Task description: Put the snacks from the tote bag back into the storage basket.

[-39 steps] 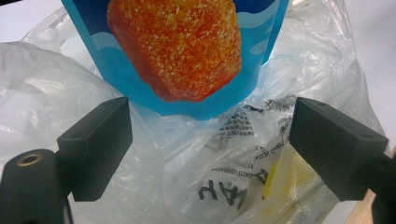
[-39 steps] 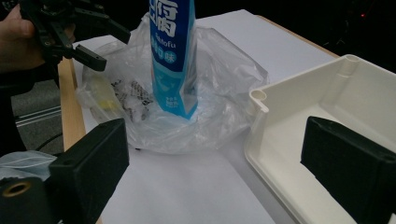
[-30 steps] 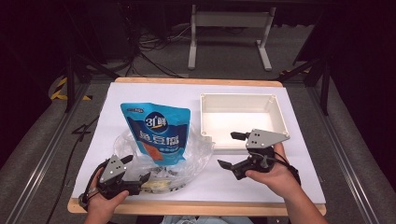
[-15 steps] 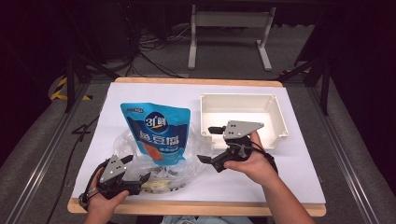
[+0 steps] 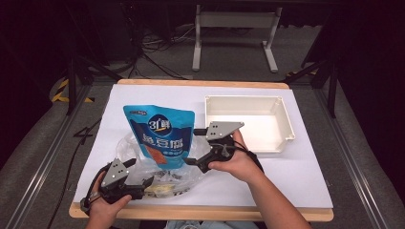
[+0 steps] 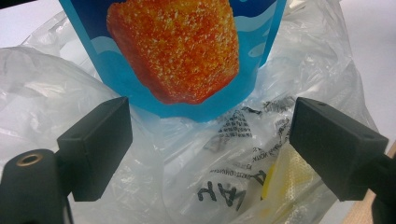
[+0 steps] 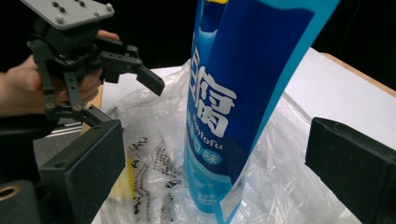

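Note:
A blue snack pouch [image 5: 161, 136] with white lettering has its lower end on a crumpled clear plastic bag [image 5: 167, 174] near the table's front left. My right gripper [image 5: 194, 147] is open at the pouch's right edge, and in the right gripper view its jaws straddle the pouch [image 7: 224, 112]. My left gripper [image 5: 141, 172] is open at the bag's front left. In the left gripper view, the bag [image 6: 205, 177] and the pouch's orange picture [image 6: 173, 46] lie between its jaws. Something yellow [image 6: 285, 182] shows inside the bag.
A white empty tray [image 5: 286, 126] sits at the right on the white table sheet [image 5: 305, 176]. The wooden table edge [image 5: 215, 212] runs along the front. In the right gripper view, the left gripper [image 7: 126, 98] and its hand are beyond the bag.
My right gripper has moved left from beside the tray to the pouch's right edge. The left gripper, pouch and bag have stayed put.

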`<action>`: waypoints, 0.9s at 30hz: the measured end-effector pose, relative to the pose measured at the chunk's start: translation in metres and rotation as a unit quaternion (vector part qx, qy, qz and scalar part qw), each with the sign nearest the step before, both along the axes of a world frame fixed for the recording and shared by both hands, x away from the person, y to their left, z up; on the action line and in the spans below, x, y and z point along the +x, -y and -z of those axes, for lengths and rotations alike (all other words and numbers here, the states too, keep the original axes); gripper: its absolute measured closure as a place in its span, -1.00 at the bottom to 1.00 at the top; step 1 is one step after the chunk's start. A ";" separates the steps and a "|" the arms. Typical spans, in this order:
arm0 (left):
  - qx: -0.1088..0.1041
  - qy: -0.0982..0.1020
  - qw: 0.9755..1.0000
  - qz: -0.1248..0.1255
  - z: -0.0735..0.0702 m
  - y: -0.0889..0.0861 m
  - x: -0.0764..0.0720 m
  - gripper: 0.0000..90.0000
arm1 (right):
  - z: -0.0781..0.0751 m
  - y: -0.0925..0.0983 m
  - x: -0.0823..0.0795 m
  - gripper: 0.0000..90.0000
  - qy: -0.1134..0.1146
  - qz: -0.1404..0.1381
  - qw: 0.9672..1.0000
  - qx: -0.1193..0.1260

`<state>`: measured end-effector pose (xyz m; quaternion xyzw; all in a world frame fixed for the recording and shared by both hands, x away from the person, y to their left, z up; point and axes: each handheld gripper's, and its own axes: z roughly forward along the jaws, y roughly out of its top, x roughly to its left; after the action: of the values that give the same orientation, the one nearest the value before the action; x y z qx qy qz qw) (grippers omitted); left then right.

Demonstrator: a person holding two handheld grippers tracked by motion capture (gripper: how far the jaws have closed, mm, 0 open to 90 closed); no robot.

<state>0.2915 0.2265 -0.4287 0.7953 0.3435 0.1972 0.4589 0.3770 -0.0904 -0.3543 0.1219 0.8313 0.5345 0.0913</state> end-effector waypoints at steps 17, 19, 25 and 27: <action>-0.001 0.000 1.000 0.001 0.000 -0.001 0.000 -0.68 | 0.021 -0.025 0.018 -0.80 0.006 0.020 1.000 0.007; -0.003 0.000 1.000 0.001 0.000 -0.001 0.000 -0.68 | 0.025 -0.028 0.020 -0.80 0.005 0.020 1.000 0.005; -0.004 0.000 1.000 0.001 0.000 -0.001 0.000 -0.68 | 0.038 -0.036 0.024 -0.79 0.004 0.004 1.000 0.009; -0.003 0.000 1.000 0.001 0.000 -0.001 0.000 -0.68 | 0.041 -0.038 0.024 -0.74 0.008 0.006 1.000 0.020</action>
<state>0.2915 0.2274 -0.4285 0.7946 0.3430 0.1956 0.4612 0.4005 -0.0523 -0.3954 0.1243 0.8189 0.5515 0.0991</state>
